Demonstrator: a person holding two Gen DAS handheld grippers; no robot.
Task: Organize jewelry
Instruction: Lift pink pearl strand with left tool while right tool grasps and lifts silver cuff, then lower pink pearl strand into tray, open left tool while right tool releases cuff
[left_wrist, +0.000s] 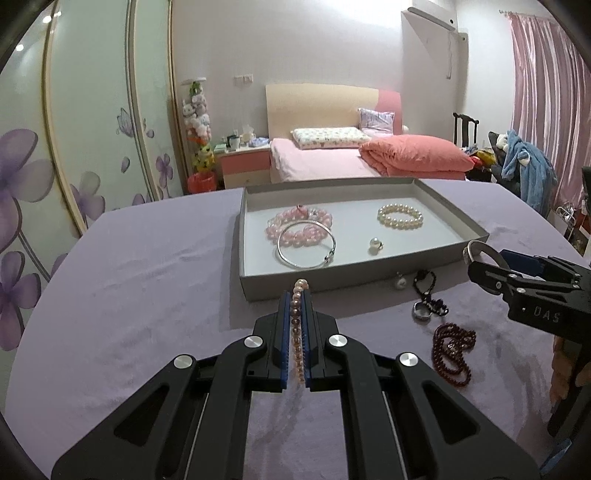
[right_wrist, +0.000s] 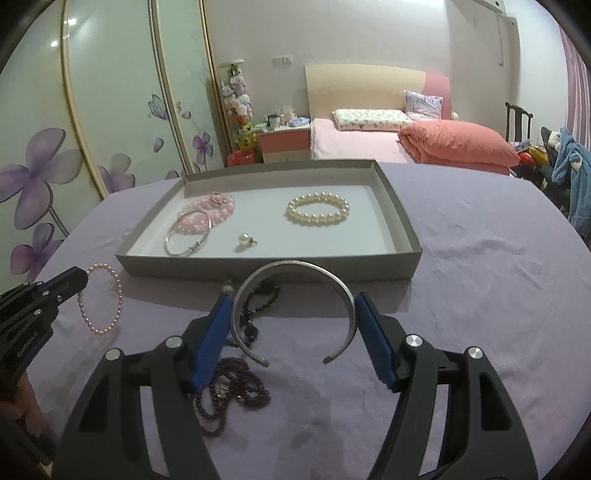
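The bench (left_wrist: 129, 295) in front of me is covered with a lilac cloth, and on it lies a shallow grey tray (right_wrist: 400, 218) with a white floor, its long side running across my view.

Inside the tray, at the left, a pink bead bracelet (right_wrist: 218, 210) lies flat with a thin silver bangle (left_wrist: 306, 245) resting partly on top of it. Toward the right lies a cream pearl bracelet (right_wrist: 317, 208), apart from the others. Between them, nearer the front wall, sits a single pearl pendant (left_wrist: 375, 245).

My right gripper (right_wrist: 291, 325) holds a wide silver cuff bangle (right_wrist: 291, 269) across its width, one blue pad pressed on each side. The cuff lies roughly level, its closed curve pointing at the tray's front wall and its open gap facing back toward me.

My left gripper (left_wrist: 295, 332) is closed on a pink pearl strand bracelet (left_wrist: 297, 332). The strand runs lengthwise between the pads, pointing at the tray, and in the right wrist view its loop hangs off the tip over the cloth.

On the cloth just in front of the tray lie a dark red bead necklace (left_wrist: 454, 350), a black bead string (left_wrist: 428, 291) and a small pearl piece (left_wrist: 400, 281).
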